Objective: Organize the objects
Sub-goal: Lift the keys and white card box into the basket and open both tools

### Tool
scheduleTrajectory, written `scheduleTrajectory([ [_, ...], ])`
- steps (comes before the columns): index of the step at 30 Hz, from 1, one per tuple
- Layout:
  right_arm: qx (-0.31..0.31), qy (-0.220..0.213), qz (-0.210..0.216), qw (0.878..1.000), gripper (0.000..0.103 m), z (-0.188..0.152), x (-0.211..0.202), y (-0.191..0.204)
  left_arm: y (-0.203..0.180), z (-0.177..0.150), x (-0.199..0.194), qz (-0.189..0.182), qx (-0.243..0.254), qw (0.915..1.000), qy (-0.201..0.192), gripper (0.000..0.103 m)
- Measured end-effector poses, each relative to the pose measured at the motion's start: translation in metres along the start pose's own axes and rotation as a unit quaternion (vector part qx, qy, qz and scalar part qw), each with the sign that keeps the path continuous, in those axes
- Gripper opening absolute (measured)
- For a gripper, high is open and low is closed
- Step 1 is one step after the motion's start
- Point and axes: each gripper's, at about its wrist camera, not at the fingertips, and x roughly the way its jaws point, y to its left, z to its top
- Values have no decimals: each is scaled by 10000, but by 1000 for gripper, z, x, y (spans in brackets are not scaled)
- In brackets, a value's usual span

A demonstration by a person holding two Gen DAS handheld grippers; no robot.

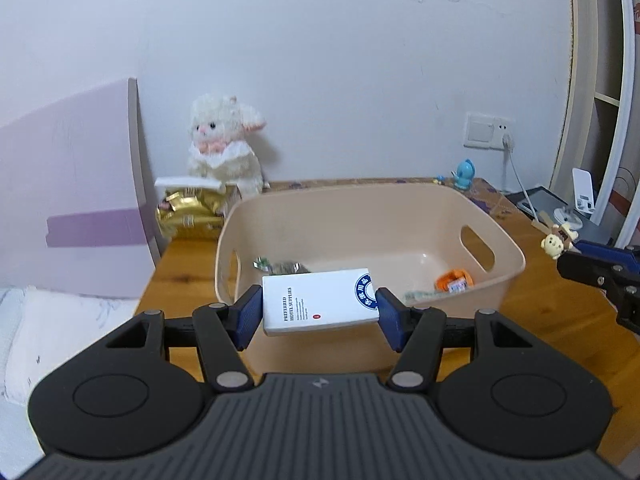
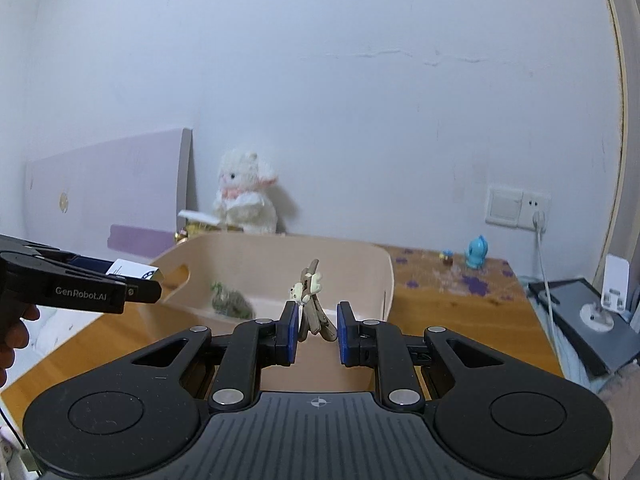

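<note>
The left tongs [image 1: 319,312] pinch a white box [image 1: 320,302] just above the near rim of the basket [image 1: 440,204]. The right tongs [image 2: 318,330] pinch a clip [image 2: 312,304] before the basket's near side.

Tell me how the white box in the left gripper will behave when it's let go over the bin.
The white box looks like stiff, probably light cardboard: the left gripper spans it by its short ends without bowing it. Being flat, it should land flat in the beige bin rather than roll, perhaps resting on the small items there.
</note>
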Motion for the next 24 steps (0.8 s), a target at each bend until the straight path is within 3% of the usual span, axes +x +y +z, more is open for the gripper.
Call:
scheduleTrajectory([
  [6, 89, -115, -64, 9999, 19, 18, 23, -10, -1, 26, 22, 76, 150, 9998, -79, 62],
  [12, 79, -3, -123, 9999, 19, 28, 58, -18, -5, 40, 69, 164, 229, 9993, 234, 62],
  [24, 82, 934, -218, 9954, 19, 17, 130, -27, -18, 30, 141, 183, 345, 9921, 1190, 63],
])
